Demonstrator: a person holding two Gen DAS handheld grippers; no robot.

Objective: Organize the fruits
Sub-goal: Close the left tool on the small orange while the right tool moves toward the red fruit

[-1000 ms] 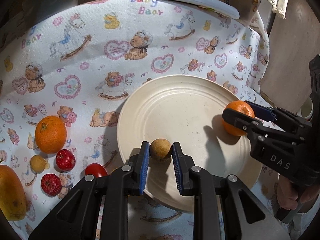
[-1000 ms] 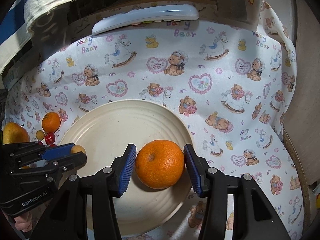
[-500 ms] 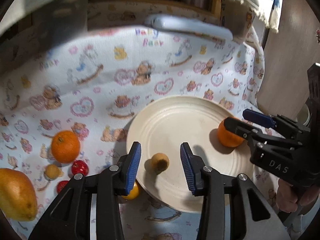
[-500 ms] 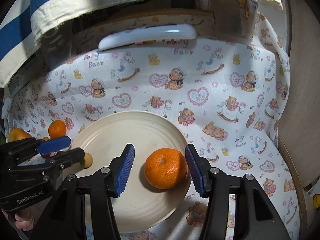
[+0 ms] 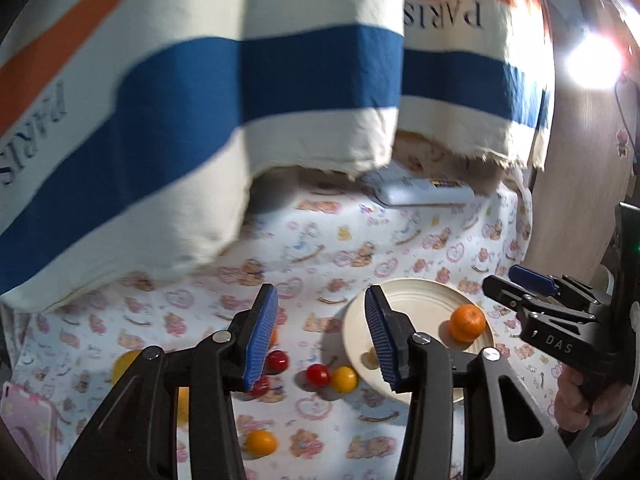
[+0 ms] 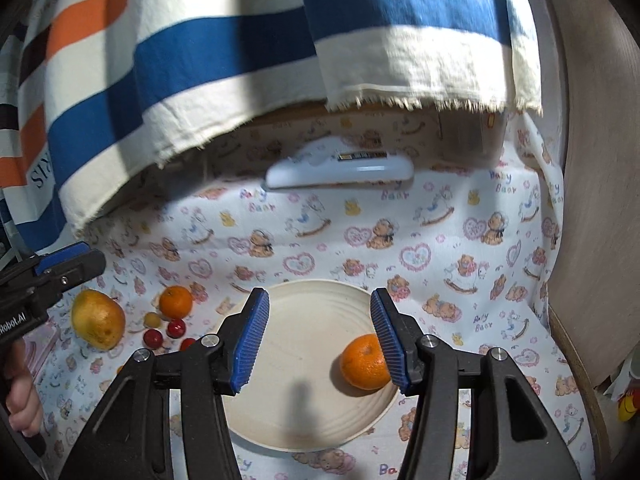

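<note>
My left gripper (image 5: 320, 336) hangs high above the bear-print cloth, its jaws opening with nothing between them. My right gripper (image 6: 320, 340) is open and empty above the cream plate (image 6: 312, 288). An orange (image 6: 364, 362) lies on the plate, partly behind my right finger. In the left wrist view the orange (image 5: 467, 322) and a small brown fruit (image 5: 370, 358) rest on the plate (image 5: 420, 288), with the right gripper (image 5: 508, 280) beside it. Left of the plate lie a second orange (image 6: 175, 301), a yellow pear-like fruit (image 6: 98, 318) and small red fruits (image 5: 318, 374) and yellow fruits (image 5: 344, 379).
A striped blue, orange and cream cloth (image 6: 200, 60) hangs low over the back of the table. Beneath it lies a white remote-like object (image 6: 340, 168). A wooden panel (image 6: 592, 200) bounds the right side. The left gripper (image 6: 68, 258) shows at the left edge, a hand below it.
Both grippers have risen and drawn back from the plate. The left jaws opened and let go of the brown fruit. The right gripper left the orange lying on the plate.
</note>
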